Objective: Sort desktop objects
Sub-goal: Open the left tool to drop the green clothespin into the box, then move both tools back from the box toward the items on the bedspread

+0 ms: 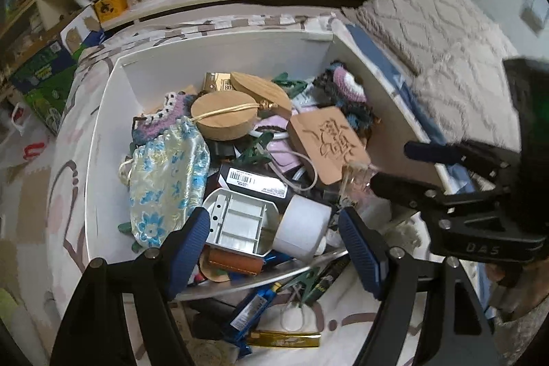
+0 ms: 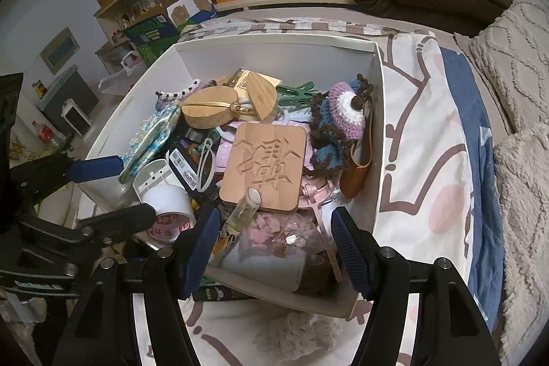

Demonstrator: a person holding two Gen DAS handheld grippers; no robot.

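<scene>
Both grippers, left gripper (image 1: pixel 274 246) and right gripper (image 2: pixel 274 246), hang open over the white box (image 1: pixel 103 132); next, maybe grab the tape roll (image 1: pixel 302 225) at bottom middle

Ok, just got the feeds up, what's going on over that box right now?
Both grippers hover over the near end of a white box crammed with odds and ends. The left gripper is open above a white tape roll and a grey plastic tray, gripping nothing. The right gripper is also open, above a clear bag of pink bits, beside a carved wooden square. Nothing is lifted yet.
</scene>
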